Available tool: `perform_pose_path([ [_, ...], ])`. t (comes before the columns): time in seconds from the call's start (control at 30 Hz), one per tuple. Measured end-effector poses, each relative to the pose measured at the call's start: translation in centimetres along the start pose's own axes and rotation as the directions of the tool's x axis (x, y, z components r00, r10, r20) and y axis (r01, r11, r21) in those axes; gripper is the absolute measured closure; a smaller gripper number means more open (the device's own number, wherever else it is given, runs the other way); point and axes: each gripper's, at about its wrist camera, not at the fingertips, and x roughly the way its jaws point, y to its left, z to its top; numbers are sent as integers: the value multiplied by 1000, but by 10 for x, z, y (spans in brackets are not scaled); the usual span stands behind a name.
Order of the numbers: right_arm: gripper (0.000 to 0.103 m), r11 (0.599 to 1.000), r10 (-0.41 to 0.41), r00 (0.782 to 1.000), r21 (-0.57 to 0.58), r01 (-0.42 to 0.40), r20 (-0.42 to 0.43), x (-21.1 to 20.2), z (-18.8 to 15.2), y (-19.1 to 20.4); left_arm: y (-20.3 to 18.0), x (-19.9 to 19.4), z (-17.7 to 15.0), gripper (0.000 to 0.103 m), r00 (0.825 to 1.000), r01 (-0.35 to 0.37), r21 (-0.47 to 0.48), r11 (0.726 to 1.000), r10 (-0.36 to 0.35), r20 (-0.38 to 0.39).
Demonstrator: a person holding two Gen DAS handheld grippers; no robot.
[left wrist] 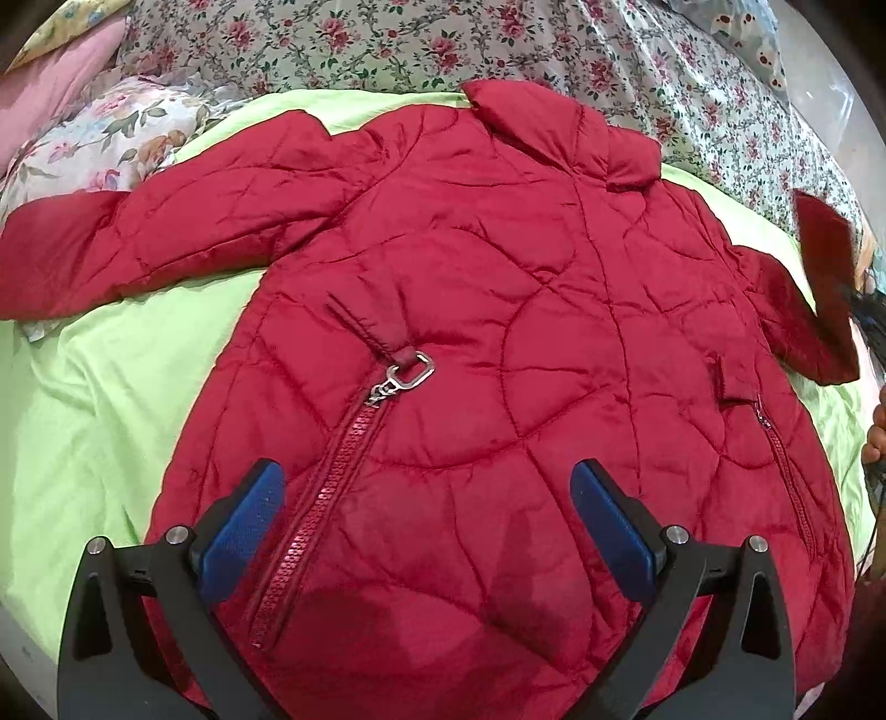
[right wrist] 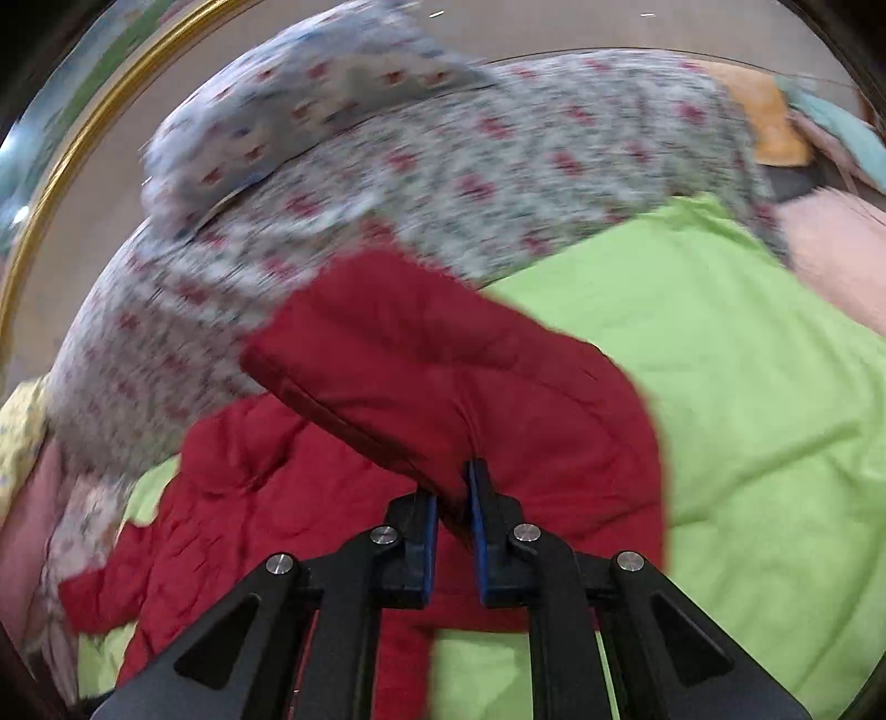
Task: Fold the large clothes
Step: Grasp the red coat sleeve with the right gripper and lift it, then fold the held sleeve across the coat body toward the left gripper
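A red quilted jacket [left wrist: 470, 310] lies spread front-up on a lime green sheet [left wrist: 94, 421], collar far, one sleeve stretched out to the left. My left gripper [left wrist: 426, 498] hovers open over the jacket's lower front, blue pads wide apart beside the pocket zip [left wrist: 326, 487]. In the right wrist view my right gripper [right wrist: 451, 493] is shut on the jacket's other sleeve [right wrist: 432, 360], which is lifted off the bed; that raised sleeve cuff [left wrist: 825, 232] shows at the right edge of the left wrist view. The right view is motion-blurred.
Floral bedding [left wrist: 387, 44] and pillows [left wrist: 83, 138] lie beyond the jacket. A pink cloth [left wrist: 44, 83] sits far left. In the right wrist view floral bedding [right wrist: 443, 166] rises behind, with orange and pink fabric [right wrist: 775, 122] at the far right.
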Motion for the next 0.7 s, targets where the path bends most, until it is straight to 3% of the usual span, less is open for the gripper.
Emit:
perform_pose_path([
  [0.33, 98, 972, 145, 975, -162, -172, -167, 42, -31, 108, 24, -6, 6, 0, 1000, 19, -54, 998, -18, 18],
  [0.57, 98, 935, 166, 949, -263, -239, -269, 69, -65, 166, 32, -1, 22, 0, 996, 92, -82, 992, -92, 5],
  [0.7, 98, 922, 194, 932, -267, -280, -306, 89, -79, 187, 34, 0, 36, 0, 992, 127, -82, 989, -127, 6],
])
